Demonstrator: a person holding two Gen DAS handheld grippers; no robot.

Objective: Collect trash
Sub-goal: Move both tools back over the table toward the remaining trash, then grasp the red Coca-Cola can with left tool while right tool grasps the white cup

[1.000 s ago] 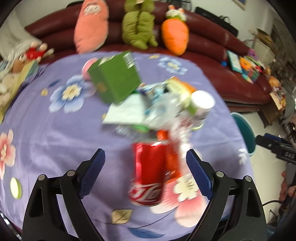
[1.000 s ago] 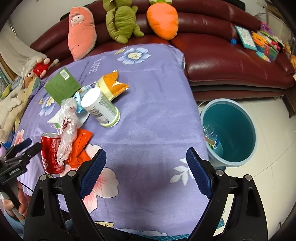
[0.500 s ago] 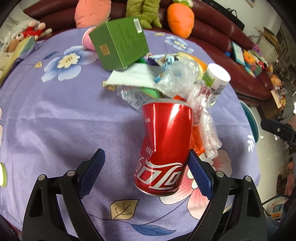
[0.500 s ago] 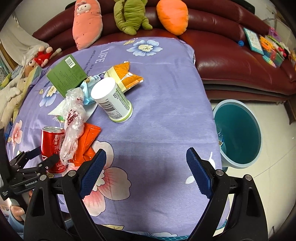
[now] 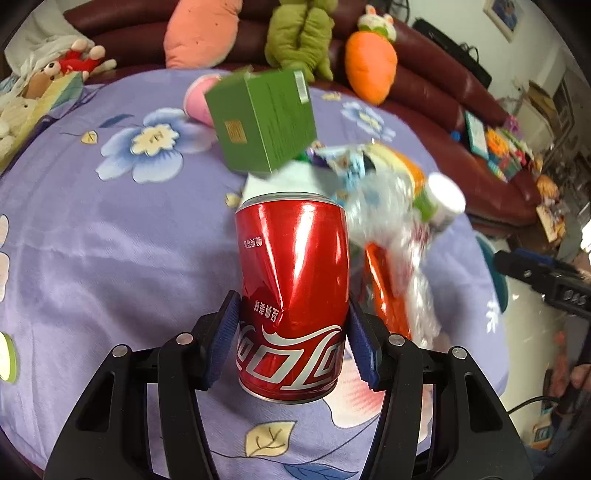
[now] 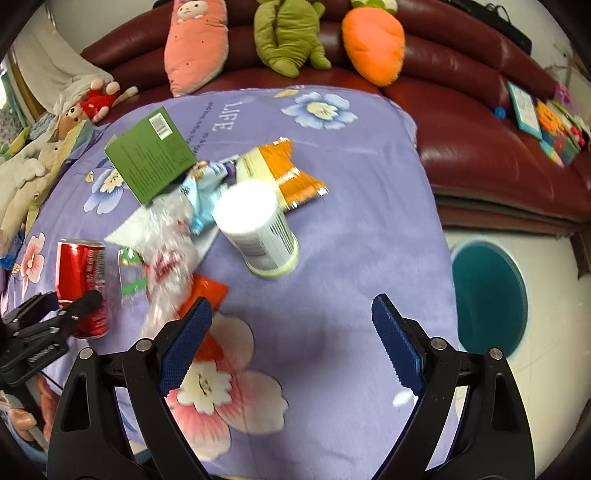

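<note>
My left gripper is shut on a dented red cola can that stands on the purple flowered tablecloth; the can also shows in the right wrist view. Behind it lie a green box, a clear plastic bag, an orange wrapper and a white cup. My right gripper is open and empty above the cloth, with the white cup and the orange wrapper ahead of it.
A teal bin stands on the floor right of the table. A dark red sofa with plush toys runs behind. An orange snack bag and a green box lie mid-table.
My left gripper moved forward and closed its fingers on the red can. My right gripper moved a little forward over the table and stayed open.
</note>
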